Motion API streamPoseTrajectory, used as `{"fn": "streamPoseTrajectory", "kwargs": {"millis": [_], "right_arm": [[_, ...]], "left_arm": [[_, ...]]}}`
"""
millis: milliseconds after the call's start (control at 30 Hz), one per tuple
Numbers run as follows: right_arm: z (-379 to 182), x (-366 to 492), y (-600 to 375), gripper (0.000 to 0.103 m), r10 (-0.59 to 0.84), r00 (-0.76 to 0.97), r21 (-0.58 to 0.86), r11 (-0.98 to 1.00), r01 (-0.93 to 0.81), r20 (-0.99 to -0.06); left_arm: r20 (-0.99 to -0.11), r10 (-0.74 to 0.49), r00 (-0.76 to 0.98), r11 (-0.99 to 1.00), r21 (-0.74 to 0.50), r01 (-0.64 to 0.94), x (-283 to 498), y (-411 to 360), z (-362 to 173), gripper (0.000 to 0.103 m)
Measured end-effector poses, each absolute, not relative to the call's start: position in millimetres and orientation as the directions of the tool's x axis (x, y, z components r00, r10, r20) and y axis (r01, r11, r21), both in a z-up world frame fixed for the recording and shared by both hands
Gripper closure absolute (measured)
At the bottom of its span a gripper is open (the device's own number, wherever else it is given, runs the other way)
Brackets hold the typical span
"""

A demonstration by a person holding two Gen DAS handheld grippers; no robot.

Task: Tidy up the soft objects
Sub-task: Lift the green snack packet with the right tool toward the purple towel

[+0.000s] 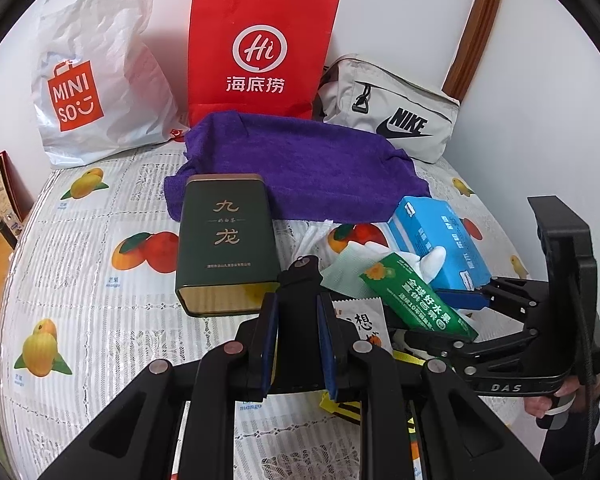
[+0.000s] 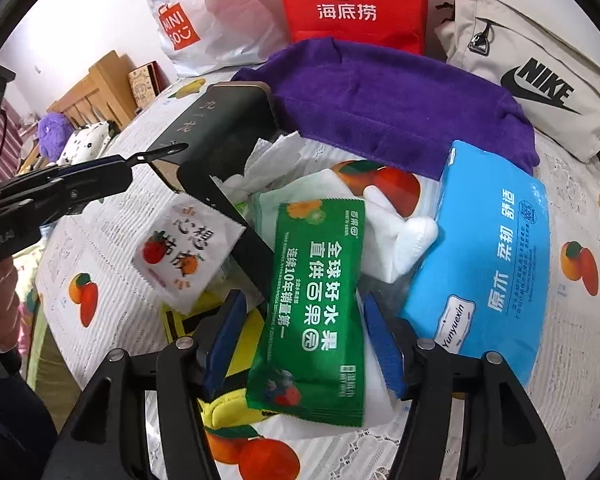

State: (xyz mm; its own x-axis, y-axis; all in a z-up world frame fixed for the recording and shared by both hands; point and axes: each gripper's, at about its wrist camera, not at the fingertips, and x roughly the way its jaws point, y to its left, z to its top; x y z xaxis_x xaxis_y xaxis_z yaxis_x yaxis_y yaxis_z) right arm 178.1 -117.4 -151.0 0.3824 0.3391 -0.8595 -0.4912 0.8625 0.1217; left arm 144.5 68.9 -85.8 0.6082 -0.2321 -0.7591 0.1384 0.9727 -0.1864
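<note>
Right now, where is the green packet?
In the right wrist view the green packet lies between the right gripper's open fingers, atop white tissues, with the blue tissue pack to its right.

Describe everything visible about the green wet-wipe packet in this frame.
The green packet is a flat, glossy plastic sachet with white Chinese lettering, fruit pictures and crimped ends. It lies tilted on top of the small pile, over white tissue and green-tinted paper, its edge beside the blue tissue pack. The right claw stands open with a blue pad on each side of the packet; whether the pads touch it cannot be told. A black strap runs under its left edge.
</note>
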Motion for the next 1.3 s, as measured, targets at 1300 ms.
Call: {"fn": "streamPoseTrajectory", "kwargs": {"millis": [1300], "right_arm": [[-98, 192, -150, 0.067, 0.368, 0.508, 0.130, 0.887, -0.444, -0.778]], "left_arm": [[-0.741, -0.230, 0.631, 0.973, -0.195, 0.126, 164, 75, -67, 0.084]]}}
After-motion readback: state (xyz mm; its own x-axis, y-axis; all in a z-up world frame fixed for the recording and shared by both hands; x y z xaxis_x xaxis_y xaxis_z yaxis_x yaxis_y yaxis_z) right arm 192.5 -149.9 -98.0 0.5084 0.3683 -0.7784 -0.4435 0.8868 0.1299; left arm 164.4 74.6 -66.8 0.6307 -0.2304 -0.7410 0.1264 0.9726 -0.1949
